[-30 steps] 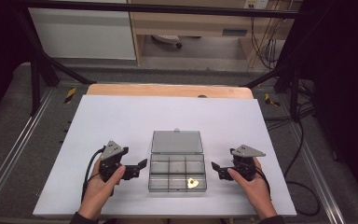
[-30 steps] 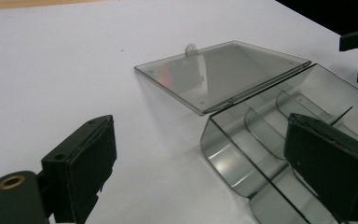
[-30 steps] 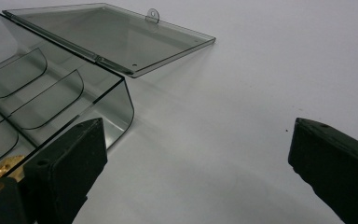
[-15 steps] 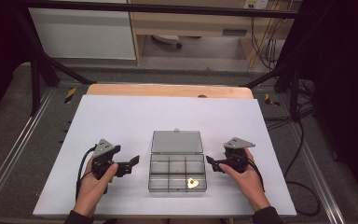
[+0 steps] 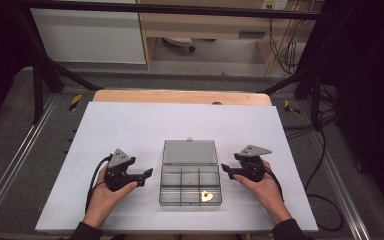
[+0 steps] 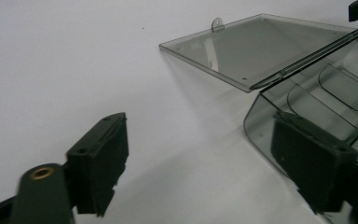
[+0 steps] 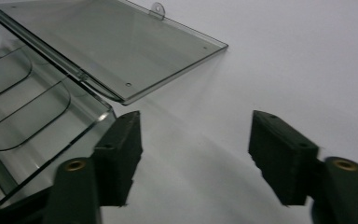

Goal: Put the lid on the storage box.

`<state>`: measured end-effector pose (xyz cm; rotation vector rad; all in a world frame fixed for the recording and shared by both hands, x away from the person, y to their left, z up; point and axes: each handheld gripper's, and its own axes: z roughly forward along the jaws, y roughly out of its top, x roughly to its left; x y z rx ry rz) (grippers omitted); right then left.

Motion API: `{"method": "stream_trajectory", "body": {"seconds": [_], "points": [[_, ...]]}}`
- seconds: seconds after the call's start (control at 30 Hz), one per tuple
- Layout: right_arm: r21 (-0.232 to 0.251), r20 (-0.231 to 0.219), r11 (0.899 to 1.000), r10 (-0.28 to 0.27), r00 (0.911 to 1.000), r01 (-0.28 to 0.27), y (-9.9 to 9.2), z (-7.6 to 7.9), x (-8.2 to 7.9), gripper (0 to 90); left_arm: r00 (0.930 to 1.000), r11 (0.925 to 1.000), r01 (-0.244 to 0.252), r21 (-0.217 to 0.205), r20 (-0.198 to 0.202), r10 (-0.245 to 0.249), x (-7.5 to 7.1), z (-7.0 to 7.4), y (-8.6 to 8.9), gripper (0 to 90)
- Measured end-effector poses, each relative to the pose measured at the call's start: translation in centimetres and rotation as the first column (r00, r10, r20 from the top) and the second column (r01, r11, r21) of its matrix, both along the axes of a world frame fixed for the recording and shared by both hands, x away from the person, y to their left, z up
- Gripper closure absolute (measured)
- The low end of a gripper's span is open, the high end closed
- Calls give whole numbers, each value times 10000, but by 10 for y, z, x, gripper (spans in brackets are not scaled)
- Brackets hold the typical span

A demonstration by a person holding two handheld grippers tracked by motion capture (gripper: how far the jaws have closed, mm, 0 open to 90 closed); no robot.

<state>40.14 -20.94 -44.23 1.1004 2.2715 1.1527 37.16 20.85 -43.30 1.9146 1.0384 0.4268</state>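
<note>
A: The clear smoky plastic compartment box (image 5: pixel 190 184) sits near the front middle of the white table (image 5: pixel 130 130), its hinged transparent lid (image 5: pixel 189 152) folded back flat on the far side. What could go wrong?

B: It's light and slick. The left gripper (image 5: pixel 147 173), just beside the box's left wall, has just been closing its jaws but they remain parted, with nothing between the pads. If one side pushes first, the box could skid or twist.

A: And the other side?

B: The right gripper (image 5: pixel 225 169) has also just been closing, is about half open, and grips nothing; in the right gripper view one black pad (image 7: pixel 119 151) stands right at the box's corner. A nudge there could tip out the small gold-coloured piece (image 5: pixel 207 195) in the near right compartment.

A: Anything unclear?

B: Whether that pad actually touches the wall, I cannot tell. The gold piece is too small to identify, and the left gripper view cuts the box off at its right edge.
</note>
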Motion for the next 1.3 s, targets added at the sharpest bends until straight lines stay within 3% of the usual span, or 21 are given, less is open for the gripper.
{"method": "stream_trajectory", "body": {"seconds": [0.1,0.2,0.27,0.4,0.5,0.6,0.77,0.9,0.97,1.17,1.3], "points": [[-290,94,9993,233,9997,-230,3,1,1,528,9998,9997,1,233,205,-6,3,0,0,377],[-194,-13,9988,447,9990,-447,3,2,5,722,9991,9991,209,371,373,-223,9,3,2,558],[-78,-56,9981,604,9982,-604,5,2,9,800,9984,9983,365,445,413,-384,13,3,2,662],[-24,-104,9963,854,9963,-854,8,0,17,884,9983,9966,565,603,134,-574,23,-4,0,835],[-99,-173,9954,951,9953,-953,11,-2,23,900,9976,9962,673,545,-169,-665,30,-11,-3,895],[-147,-266,9939,1091,9937,-1095,14,-4,28,900,9948,9950,950,297,-401,-938,36,-12,-10,900],[-200,-250,9924,1212,9923,-1218,19,-6,35,900,9892,9883,1377,653,-605,-1338,47,-15,-29,900],[-53,-453,9936,1121,9927,-1125,18,-8,40,900,9876,9856,1489,802,-621,-1441,55,-16,-42,900],[-1,-485,9934,1147,9922,-1149,18,-9,42,900,9887,9837,1416,1109,-654,-1349,58,-18,-46,900],[-102,-682,9909,1335,9887,-1345,18,-15,46,900,9862,9820,1482,1168,-910,-1380,64,-21,-51,900],[88,-775,9895,1447,9864,-1444,19,-16,47,900,9855,9823,1509,1108,-951,-1407,67,-22,-51,900]]}}
